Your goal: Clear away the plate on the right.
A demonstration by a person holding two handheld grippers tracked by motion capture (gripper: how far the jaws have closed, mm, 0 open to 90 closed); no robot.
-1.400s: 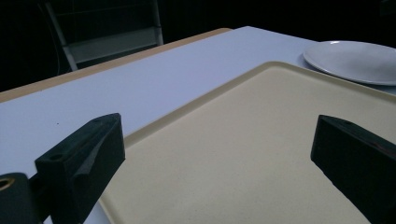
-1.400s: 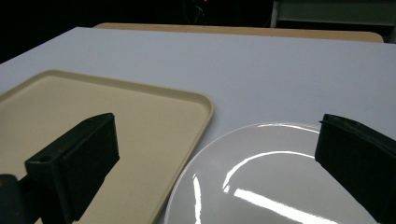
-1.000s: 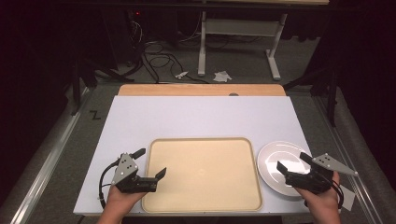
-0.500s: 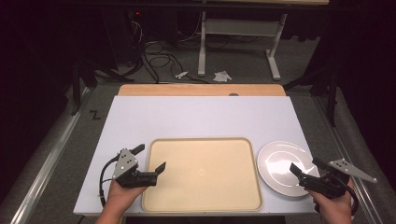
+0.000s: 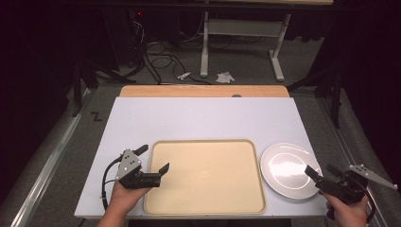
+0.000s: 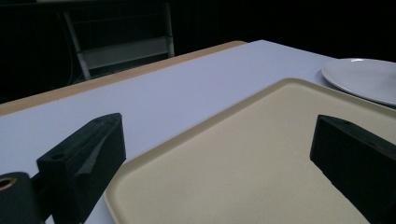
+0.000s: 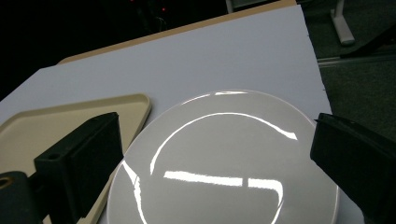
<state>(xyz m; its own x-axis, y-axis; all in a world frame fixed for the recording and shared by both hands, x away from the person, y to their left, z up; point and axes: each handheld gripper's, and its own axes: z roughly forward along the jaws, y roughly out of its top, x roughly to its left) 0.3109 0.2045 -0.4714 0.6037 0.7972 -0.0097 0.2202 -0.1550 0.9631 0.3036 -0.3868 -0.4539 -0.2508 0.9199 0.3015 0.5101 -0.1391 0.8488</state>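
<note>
— While both hands are resting at the near edge of the surface (image 5: 203, 118), where is the plate sitting?

— The white plate (image 5: 288, 170) is lying flat at the right, just beside the beige tray (image 5: 204, 175). The right gripper (image 5: 322, 174) is hovering over its near rim, jaws spread wide and holding nothing.

— And the other one?

— The left gripper (image 5: 153, 160) is hanging over the tray's left edge, jaws also gaping and gripping nothing; one jaw is sitting over the bare surface, the other over the tray.
</note>
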